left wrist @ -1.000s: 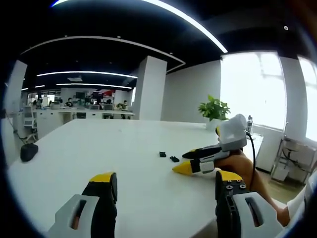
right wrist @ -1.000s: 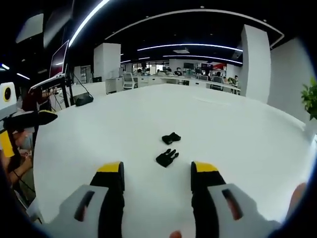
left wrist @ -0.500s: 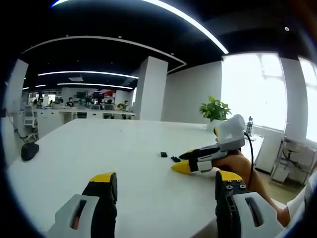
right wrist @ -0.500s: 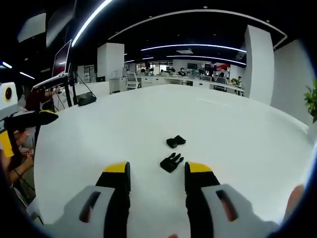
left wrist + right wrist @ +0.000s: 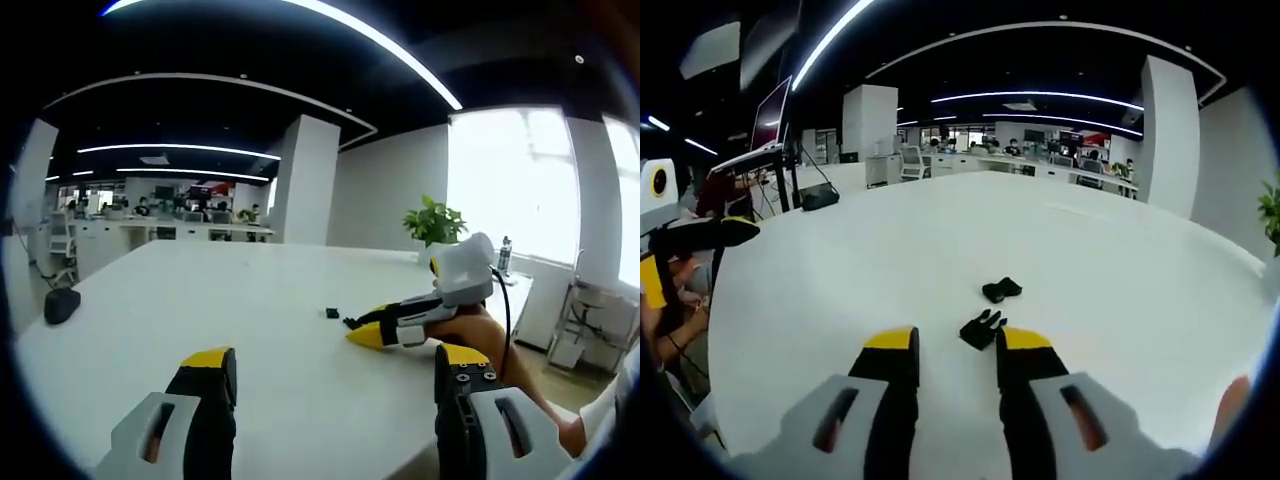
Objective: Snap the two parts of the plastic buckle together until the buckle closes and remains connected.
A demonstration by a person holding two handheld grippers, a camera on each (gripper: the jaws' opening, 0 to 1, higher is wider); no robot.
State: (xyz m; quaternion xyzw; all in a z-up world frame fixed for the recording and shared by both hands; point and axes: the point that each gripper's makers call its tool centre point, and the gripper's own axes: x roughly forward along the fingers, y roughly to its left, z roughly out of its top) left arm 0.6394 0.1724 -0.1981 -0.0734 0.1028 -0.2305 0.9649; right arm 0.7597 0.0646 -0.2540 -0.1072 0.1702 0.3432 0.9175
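White table [image 5: 1120, 270], right tool [image 5: 955, 345] (narrowed) near buckle prong [image 5: 982, 328]

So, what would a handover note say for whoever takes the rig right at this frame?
Right gripper: jaws narrowed but apart, just short of the pronged buckle half, nothing gripped.
Left gripper: jaws wide open, empty, hanging back over the white table.
Socket buckle half lies a little beyond the pronged one, apart from it.
Done: nothing joined.
Left: grip each half, line up prongs with socket, snap together.
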